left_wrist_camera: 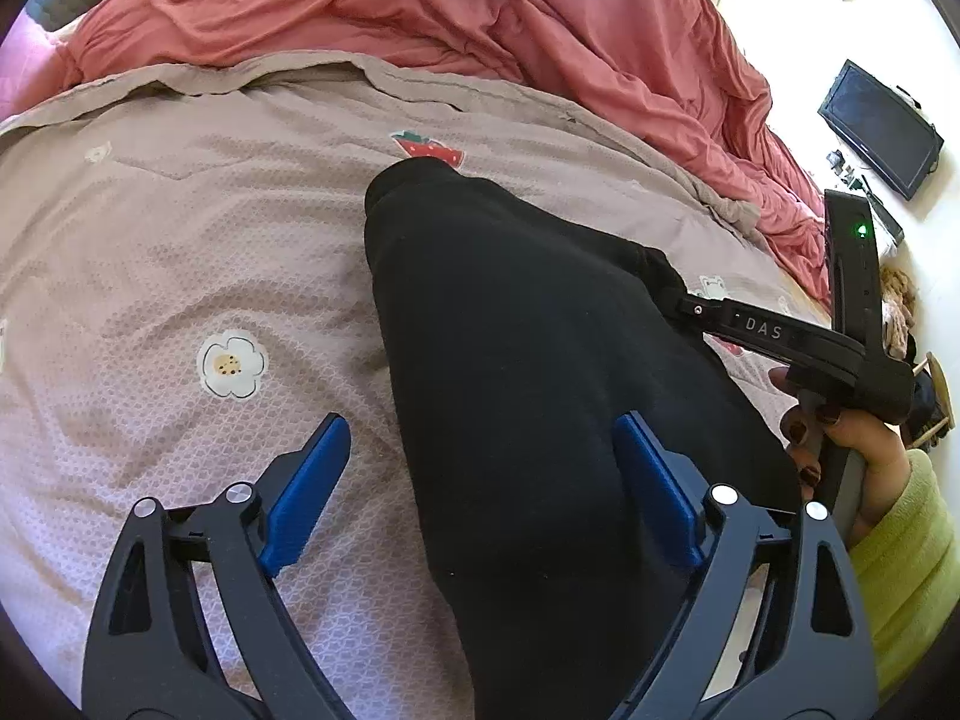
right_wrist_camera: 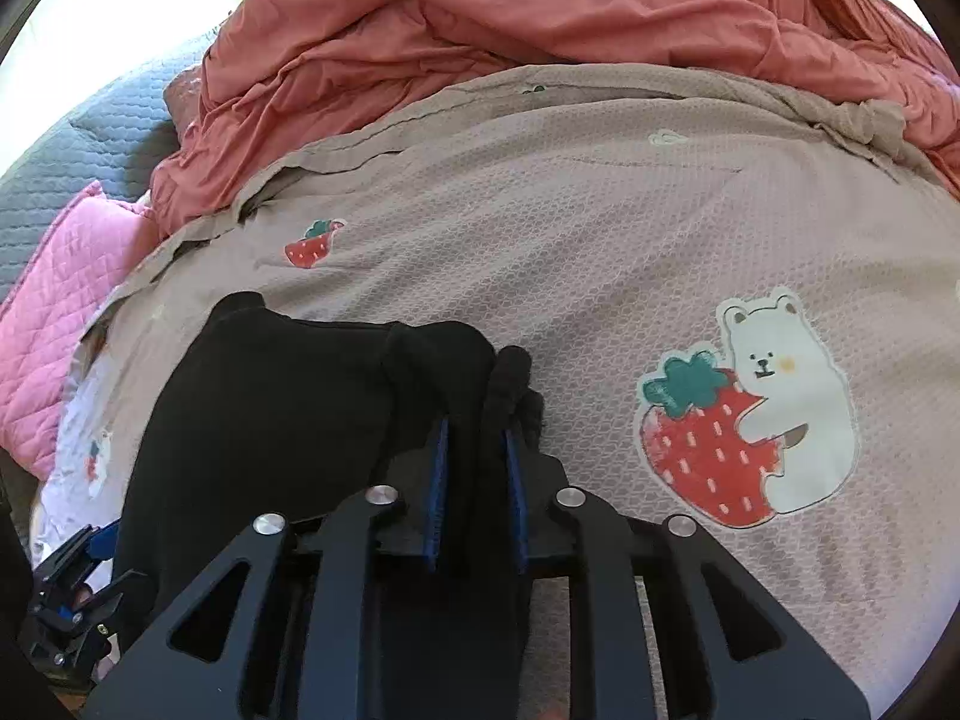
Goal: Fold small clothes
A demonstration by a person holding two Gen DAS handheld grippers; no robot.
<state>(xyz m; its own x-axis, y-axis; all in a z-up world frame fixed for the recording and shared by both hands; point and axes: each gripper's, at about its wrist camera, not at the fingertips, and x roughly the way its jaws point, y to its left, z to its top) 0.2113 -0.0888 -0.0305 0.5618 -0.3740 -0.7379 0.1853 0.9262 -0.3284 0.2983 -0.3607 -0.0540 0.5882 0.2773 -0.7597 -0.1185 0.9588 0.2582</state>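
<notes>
A small black garment lies on the beige patterned bedspread. My left gripper is open, its blue pads either side of the garment's near part, just above it. In the left wrist view the right gripper reaches in from the right and touches the garment's right edge. In the right wrist view my right gripper is shut on a bunched fold of the black garment, which spreads out to the left. The left gripper shows small at the lower left.
A rumpled red duvet is piled along the far side of the bed. A pink quilted pillow and grey quilt lie at the left. A monitor stands on the floor side at right. The bedspread has bear and strawberry prints.
</notes>
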